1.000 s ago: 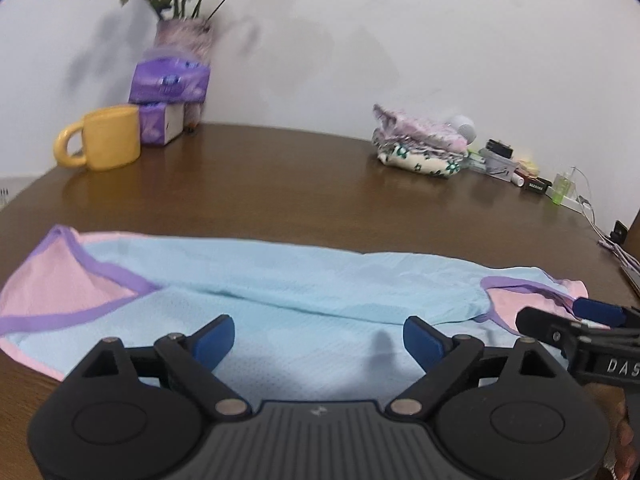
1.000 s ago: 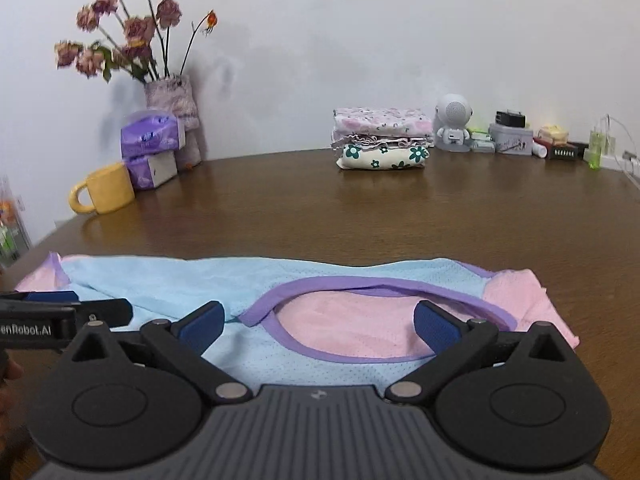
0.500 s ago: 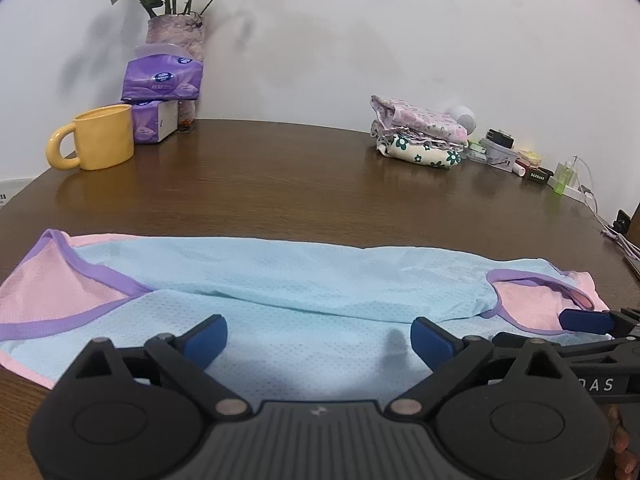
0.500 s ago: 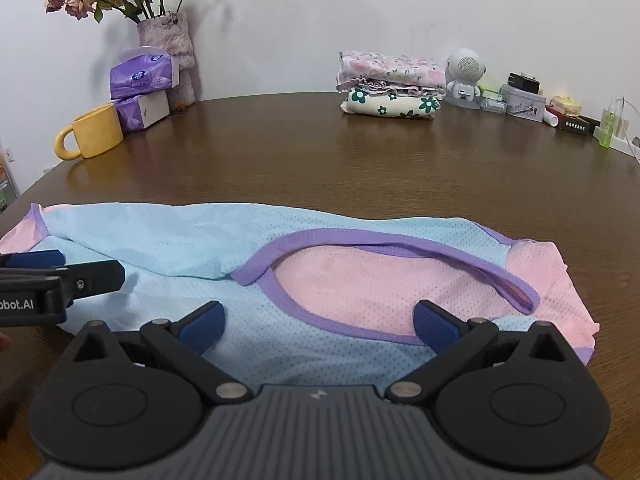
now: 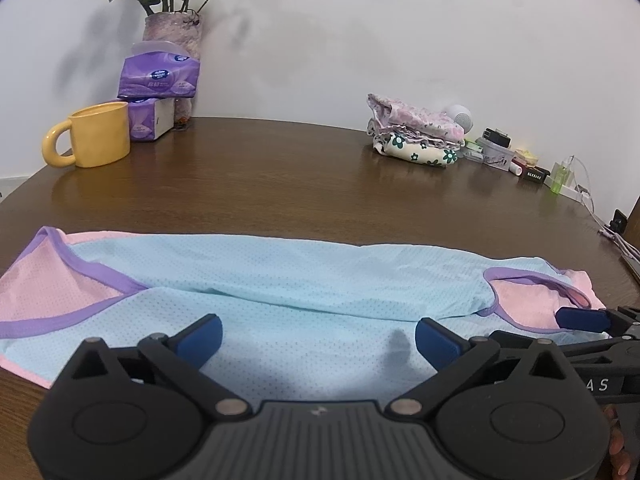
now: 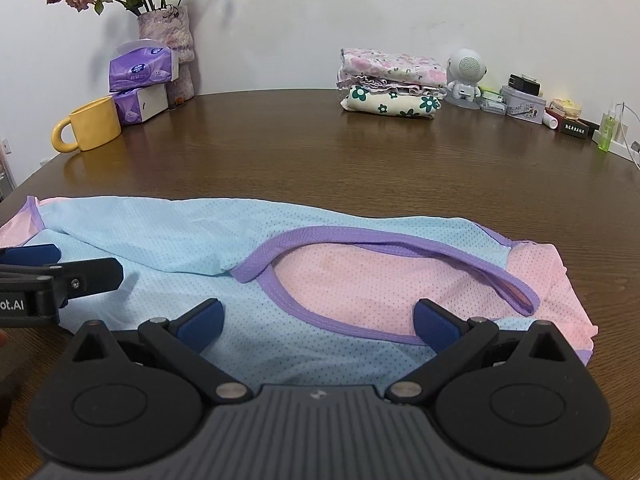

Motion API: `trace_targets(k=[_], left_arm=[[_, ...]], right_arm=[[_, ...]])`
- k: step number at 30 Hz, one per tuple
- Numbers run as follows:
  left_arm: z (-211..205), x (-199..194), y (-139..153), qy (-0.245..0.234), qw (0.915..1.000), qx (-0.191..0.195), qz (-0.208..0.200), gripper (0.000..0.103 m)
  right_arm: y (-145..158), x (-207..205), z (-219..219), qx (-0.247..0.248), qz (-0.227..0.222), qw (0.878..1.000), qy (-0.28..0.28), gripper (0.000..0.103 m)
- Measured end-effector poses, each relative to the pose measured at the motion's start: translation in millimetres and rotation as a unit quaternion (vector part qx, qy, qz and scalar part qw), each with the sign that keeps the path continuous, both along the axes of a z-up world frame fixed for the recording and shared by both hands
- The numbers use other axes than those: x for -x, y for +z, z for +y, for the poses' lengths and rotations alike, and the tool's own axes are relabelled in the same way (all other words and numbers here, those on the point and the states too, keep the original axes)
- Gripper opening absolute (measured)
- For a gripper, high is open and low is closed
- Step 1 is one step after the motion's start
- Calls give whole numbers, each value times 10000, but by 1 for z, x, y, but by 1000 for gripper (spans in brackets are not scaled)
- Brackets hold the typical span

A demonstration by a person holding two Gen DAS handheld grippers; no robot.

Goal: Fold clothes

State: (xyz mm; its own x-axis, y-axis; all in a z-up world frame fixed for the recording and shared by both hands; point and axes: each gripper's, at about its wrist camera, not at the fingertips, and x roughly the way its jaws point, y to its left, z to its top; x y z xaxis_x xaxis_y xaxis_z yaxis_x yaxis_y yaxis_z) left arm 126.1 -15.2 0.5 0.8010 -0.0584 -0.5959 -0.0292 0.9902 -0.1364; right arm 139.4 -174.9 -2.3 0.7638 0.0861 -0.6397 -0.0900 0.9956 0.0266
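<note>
Blue-padded left tongs opening wide above the mesh, nothing pinched between; right tongs likewise spread, grasping nothing. Beneath both, light-blue mesh garment with purple trim and pink panels, lying flat along the near edge of the brown wooden desk. Farther back: yellow mug, purple tissue packs, vase of dried flowers, stack of folded floral clothes, white robot figurine.
</note>
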Motion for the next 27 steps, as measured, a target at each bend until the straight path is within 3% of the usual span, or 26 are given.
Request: trace_targets(k=[12,27], left_arm=[[-16,-6,-3,10,9981,-591,197,103],[-22,-7,-4,23,9969,-746,262,103]], right_arm=[[0,0,1,2,4,10000,-5,102],[0,0,1,0,-1,10000,-11,102]])
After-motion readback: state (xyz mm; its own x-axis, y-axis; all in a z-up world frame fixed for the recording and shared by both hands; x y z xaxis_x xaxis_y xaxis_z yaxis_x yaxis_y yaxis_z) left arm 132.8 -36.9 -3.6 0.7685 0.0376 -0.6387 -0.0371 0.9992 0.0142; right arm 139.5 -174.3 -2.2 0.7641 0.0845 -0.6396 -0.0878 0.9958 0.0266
